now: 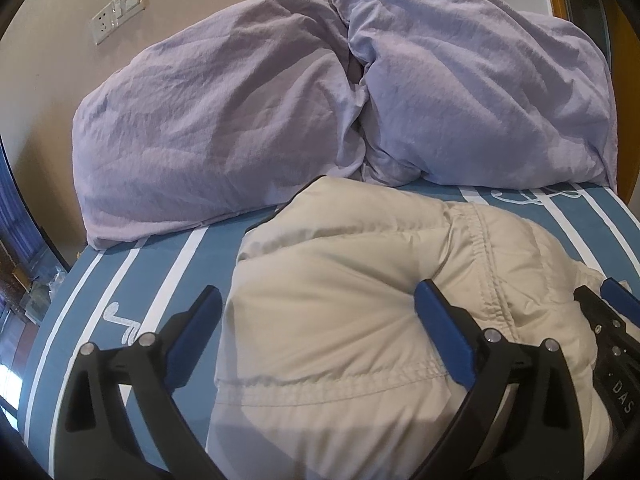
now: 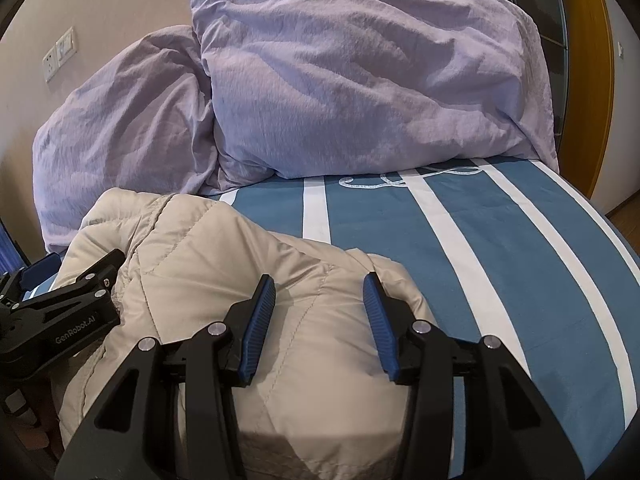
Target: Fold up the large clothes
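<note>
A beige quilted puffer jacket [image 1: 352, 304] lies bunched on the blue and white striped bed; it also shows in the right wrist view [image 2: 208, 264]. My left gripper [image 1: 320, 300] is open, its blue pads spread wide over the jacket's left part. My right gripper [image 2: 320, 284] is open, its pads a little above the jacket's right part, holding nothing. The right gripper's tip [image 1: 612, 296] shows at the right edge of the left wrist view. The left gripper [image 2: 76, 276] shows at the left edge of the right wrist view.
Two lilac pillows [image 1: 224, 120] [image 2: 360, 80] lean against the wall at the head of the bed. The striped bedsheet [image 2: 500, 240] extends to the right of the jacket. A wall socket panel [image 1: 118, 10] is at the upper left. A wooden door frame [image 2: 600, 80] stands right.
</note>
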Demonstrator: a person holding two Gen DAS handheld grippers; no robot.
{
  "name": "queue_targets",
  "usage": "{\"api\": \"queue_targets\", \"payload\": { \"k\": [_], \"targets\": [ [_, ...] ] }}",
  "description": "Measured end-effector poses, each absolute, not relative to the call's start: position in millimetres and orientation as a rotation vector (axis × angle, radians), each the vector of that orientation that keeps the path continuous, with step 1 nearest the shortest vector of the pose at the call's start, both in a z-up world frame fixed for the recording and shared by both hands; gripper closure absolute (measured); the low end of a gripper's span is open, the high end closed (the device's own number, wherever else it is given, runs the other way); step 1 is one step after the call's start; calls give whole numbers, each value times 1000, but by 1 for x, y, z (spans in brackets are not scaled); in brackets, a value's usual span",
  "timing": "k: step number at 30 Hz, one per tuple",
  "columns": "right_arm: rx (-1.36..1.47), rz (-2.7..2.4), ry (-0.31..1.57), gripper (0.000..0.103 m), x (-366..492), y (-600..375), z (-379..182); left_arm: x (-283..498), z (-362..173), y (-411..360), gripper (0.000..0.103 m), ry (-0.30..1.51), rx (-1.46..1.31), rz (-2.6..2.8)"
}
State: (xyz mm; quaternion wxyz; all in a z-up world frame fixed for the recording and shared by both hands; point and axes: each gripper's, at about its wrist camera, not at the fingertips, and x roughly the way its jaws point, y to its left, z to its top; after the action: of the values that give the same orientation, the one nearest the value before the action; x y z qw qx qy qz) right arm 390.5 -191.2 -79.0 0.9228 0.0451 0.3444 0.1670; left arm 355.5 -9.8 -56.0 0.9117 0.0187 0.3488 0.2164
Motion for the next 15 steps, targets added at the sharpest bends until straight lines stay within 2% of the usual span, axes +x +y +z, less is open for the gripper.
{"api": "queue_targets", "payload": {
  "k": [15],
  "targets": [
    [98, 349, 705, 55, 390, -193, -81, 355, -57, -6, 5, 719, 13, 434]
  ]
}}
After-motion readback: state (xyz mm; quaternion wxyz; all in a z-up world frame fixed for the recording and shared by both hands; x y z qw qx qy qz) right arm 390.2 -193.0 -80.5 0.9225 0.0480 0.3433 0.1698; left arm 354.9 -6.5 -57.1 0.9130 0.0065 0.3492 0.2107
